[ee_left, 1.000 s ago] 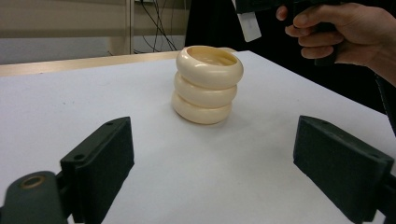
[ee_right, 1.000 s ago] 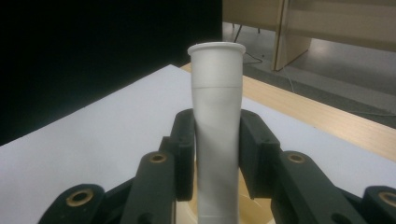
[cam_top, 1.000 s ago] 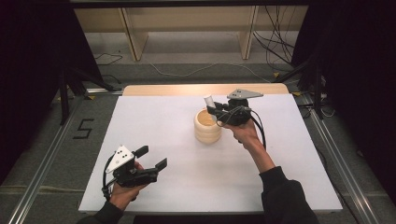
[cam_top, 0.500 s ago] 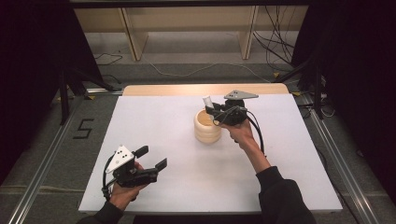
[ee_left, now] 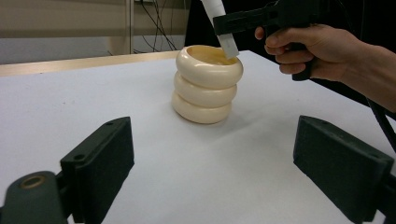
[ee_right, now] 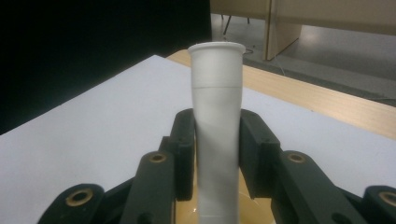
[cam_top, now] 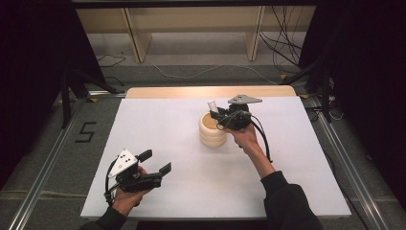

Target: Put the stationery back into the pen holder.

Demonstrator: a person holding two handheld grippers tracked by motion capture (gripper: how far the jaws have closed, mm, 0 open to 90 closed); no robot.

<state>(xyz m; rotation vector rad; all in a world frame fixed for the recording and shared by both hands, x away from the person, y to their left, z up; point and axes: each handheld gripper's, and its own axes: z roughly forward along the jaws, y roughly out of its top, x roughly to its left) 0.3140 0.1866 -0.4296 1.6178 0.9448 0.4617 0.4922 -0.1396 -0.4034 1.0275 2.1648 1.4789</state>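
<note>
right gripper (cam_top: 216, 111): jaws clamped on white tube (ee_right: 217, 116), upright | tube's lower end just inside mouth of cream ringed vase (cam_top: 212, 130), mid-table | left gripper (cam_top: 154, 162): jaws wide apart, holding nothing, near front-left of white table (cam_top: 297, 167)

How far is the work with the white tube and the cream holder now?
Done: the right gripper has the white tube clamped. In hand: its lower end hangs in the cream holder's mouth. Left: lower it in and release. The left gripper waits open.
</note>
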